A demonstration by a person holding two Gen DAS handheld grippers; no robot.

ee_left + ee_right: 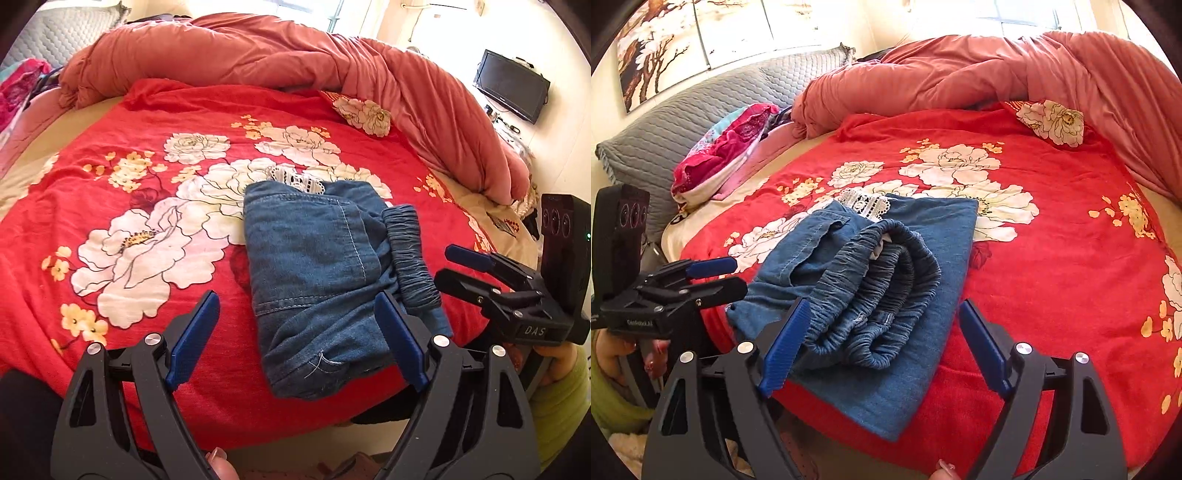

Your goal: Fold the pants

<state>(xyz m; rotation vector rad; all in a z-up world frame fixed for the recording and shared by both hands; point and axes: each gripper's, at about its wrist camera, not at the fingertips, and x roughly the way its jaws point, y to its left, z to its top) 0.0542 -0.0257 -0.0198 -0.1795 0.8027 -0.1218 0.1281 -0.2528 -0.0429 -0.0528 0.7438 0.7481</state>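
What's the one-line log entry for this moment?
pants: folded on bedspread | left gripper: open, empty | right gripper: open, empty

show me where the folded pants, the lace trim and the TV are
folded pants (314, 266), left wrist view, on the flat denim top layer.
lace trim (866, 202), right wrist view, on the white lace at the far edge.
TV (511, 85), left wrist view, on its dark screen.

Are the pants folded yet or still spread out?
Folded: the pants lie as a compact layered stack on the red bedspread, waistband on top.

Sunlit window (1015, 14) behind bed (1071, 258); wall television (511, 85).
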